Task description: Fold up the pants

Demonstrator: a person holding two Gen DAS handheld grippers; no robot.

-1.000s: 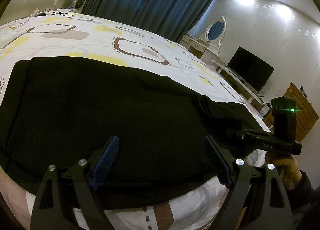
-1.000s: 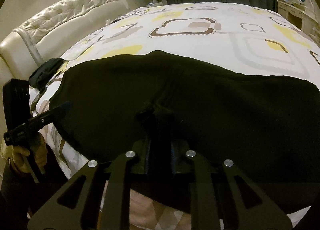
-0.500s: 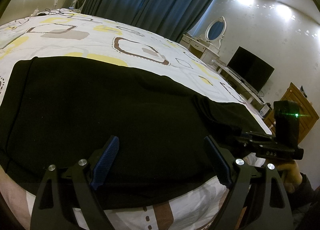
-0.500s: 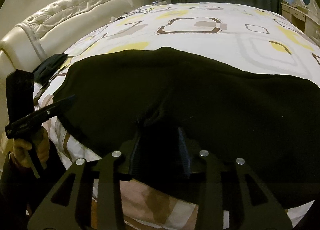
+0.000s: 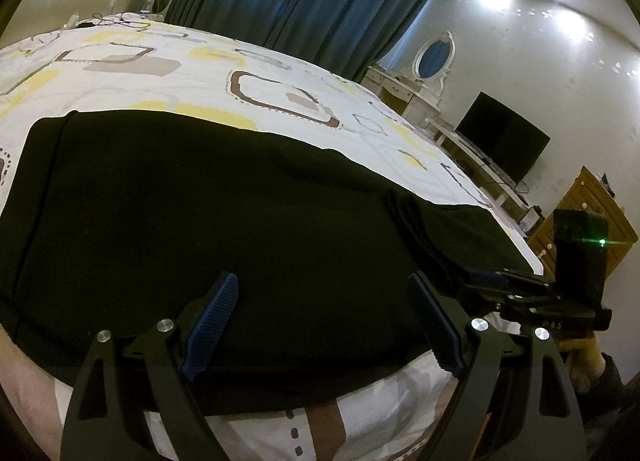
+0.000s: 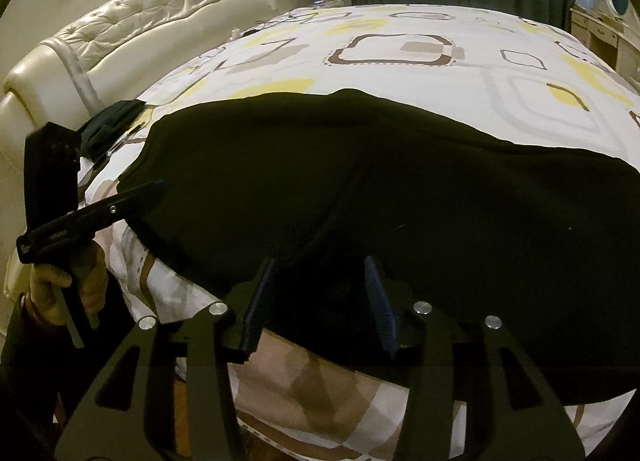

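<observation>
Nearest the left wrist camera, the left gripper (image 5: 320, 325) stood with its jaws wide apart, blue ribbed pads (image 5: 212, 325) facing each other above the near edge of the pants (image 5: 208, 221), gripping nothing. The right gripper (image 6: 320, 301) had jaws partly apart; they had just been opening, and the black cloth lay between and under them, the pads (image 6: 378, 301) no longer pressing on it. In the left wrist view the right gripper (image 5: 492, 281) appeared low at the right, its tips at the pants' edge, with a green light on the block above it and a hand (image 5: 580, 365) below. In the right wrist view the left gripper (image 6: 132, 197) appeared at the left, its tips at the pants' edge, held by a hand (image 6: 68, 289) in a dark sleeve.

The pants lay flat across the near side of the bed (image 6: 420, 73), a broad black shape with a raised fold line running from its far edge toward the right gripper. The bedcover bore brown, grey and yellow squares. A small dark cloth (image 6: 108, 125) lay beside the pants' left end. Beyond stood a tufted cream headboard (image 6: 132, 25), blue curtains (image 5: 312, 9), a white dresser (image 5: 404, 89) with an oval mirror (image 5: 434, 57), a dark screen (image 5: 500, 141) and a wooden cabinet (image 5: 592, 205).
</observation>
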